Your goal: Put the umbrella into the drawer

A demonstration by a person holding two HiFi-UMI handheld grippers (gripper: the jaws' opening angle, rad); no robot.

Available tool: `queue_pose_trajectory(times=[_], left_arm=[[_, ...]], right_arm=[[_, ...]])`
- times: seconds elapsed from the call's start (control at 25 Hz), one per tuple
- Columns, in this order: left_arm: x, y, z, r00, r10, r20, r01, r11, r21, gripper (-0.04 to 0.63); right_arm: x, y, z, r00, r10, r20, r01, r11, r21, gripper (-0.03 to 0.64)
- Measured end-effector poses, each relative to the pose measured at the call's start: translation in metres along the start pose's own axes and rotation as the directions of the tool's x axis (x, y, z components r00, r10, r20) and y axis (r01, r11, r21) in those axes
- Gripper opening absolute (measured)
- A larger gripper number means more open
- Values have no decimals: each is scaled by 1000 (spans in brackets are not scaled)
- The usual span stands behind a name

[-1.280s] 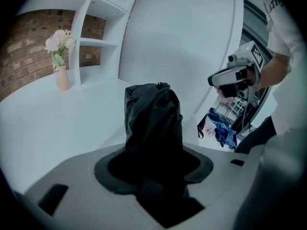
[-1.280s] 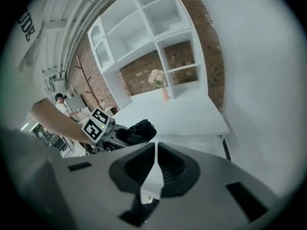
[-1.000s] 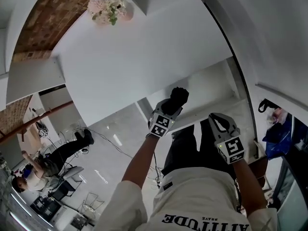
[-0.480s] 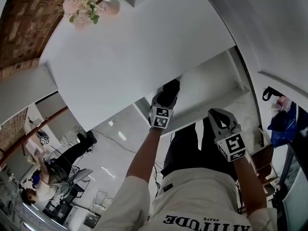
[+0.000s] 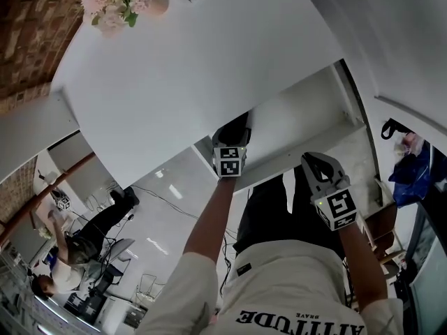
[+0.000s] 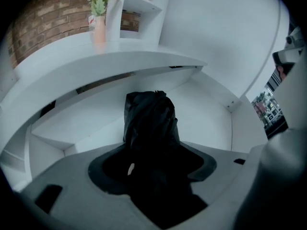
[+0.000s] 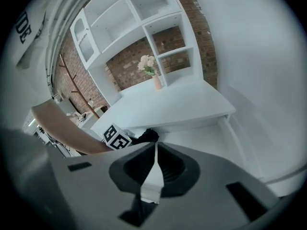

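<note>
In the left gripper view the black folded umbrella [image 6: 149, 123] stands between my left gripper's [image 6: 153, 166] jaws, its far end down in the open white drawer [image 6: 206, 114]. These jaws have just been opening and stand wide, with the umbrella still between them. In the head view the left gripper [image 5: 232, 137] sits at the drawer's [image 5: 307, 117] left end, under the desk edge, with the umbrella [image 5: 237, 124] dark at its tip. My right gripper [image 5: 316, 165] hangs in front of the drawer, shut and empty. The right gripper [image 7: 154, 162] view shows its jaws meeting, with the umbrella [image 7: 147, 136] beyond.
A white desk [image 5: 181, 68] tops the drawer and carries a pink vase of flowers [image 5: 115, 2]. White shelves [image 7: 144, 28] stand against a brick wall. A blue bag [image 5: 412, 173] hangs at the right. A seated person [image 5: 84, 236] is at the lower left, off the floor cables.
My left gripper has come down with the umbrella from above the desk edge into the drawer opening. The right gripper has sunk slightly.
</note>
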State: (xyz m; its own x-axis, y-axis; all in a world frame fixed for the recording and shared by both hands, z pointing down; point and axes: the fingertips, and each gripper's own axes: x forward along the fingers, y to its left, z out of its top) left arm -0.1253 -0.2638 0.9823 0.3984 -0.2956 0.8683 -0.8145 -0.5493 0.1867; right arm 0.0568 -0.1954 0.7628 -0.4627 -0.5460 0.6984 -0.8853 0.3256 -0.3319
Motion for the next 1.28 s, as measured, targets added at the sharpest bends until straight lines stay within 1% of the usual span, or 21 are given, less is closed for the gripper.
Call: queue_pose_trajectory(times=[0.16,0.32,0.52,0.68,0.88,1.04,1.16,1.28], left_arm=[[-12,-1,10,999,-5,35,7,999,-38,293],[-29,-3,17,998,0,60,1,1000,-24,295],[-58,-1,30,993,7,118,-8,1000,0,295],[-87,1,49,985,2,172,0,1000,-7,295],[-125,-4,57,975,-6,221,7,1000,-3,293],[-161,-10,62,959,1,284,4,1000,-16,278],[-193,-10,70,939,21,344,-6,999,-43,244],[-225,-11,78,913,51,405,-20,996,-82,211]], right_arm=[[-3,4,8,1000,5,12,-4,1000,-18,37],[-8,10,16,1000,5,22,-4,999,-42,37],[-21,24,36,998,16,54,-10,994,-106,37],[-30,35,56,997,19,81,-6,988,-155,37],[-48,45,71,994,11,107,10,981,-195,37],[-59,53,78,992,8,127,21,973,-229,37],[-65,57,84,991,4,134,29,969,-244,37],[-71,57,89,990,-1,140,37,965,-258,37]])
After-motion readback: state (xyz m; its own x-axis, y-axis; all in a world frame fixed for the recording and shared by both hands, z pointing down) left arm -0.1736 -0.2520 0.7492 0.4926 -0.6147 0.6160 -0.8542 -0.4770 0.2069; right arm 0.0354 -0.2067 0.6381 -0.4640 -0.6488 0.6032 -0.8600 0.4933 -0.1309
